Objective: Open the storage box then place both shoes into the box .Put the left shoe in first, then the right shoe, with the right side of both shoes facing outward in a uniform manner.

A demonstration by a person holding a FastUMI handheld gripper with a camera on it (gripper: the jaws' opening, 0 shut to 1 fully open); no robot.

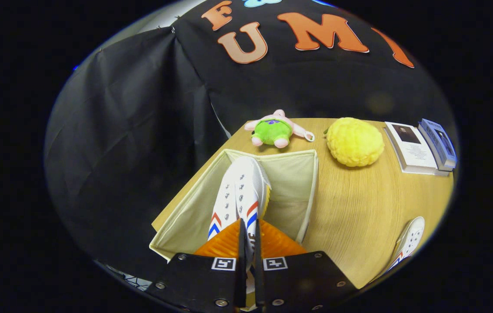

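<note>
An open beige fabric storage box [301, 174] stands on the wooden table just ahead of my fingers. My gripper [250, 237] is shut on a white shoe [242, 191] with red and blue chevron stripes, pinching its heel collar. The shoe hangs over the box's opening with its toe pointing away from me, towards the box's far wall. A second white shoe [408, 243] of the same kind lies on the table off to the right of my fingers, partly cut off from sight.
Beyond the box lie a green and pink plush toy [274, 129] and a yellow fluffy ball [354, 141]. Further right is a stack of books [422, 148]. The box sits near the table's left edge [194, 182], with black cloth hanging beyond.
</note>
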